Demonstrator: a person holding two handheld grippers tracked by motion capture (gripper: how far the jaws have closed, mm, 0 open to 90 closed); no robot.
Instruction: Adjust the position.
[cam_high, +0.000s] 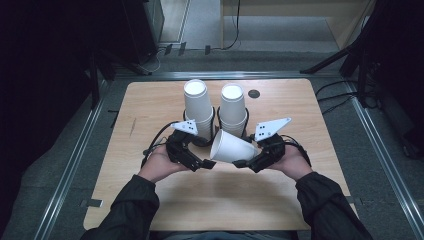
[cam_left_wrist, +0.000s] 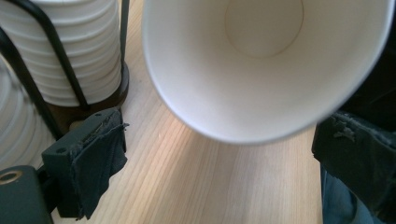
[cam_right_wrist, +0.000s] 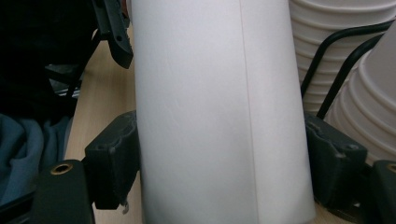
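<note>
Centre frame: right gripper (cam_high: 246, 163) clamps a paper cup (cam_high: 231, 147) sideways; left gripper (cam_high: 206, 163) stands released at its mouth. Advise gripping the rim lightly to avoid crushing.

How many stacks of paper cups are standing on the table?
2. The left stack and the right stack stand side by side in black wire holders at the table's far middle. One loose cup is apart, held tilted in the right gripper.
</note>
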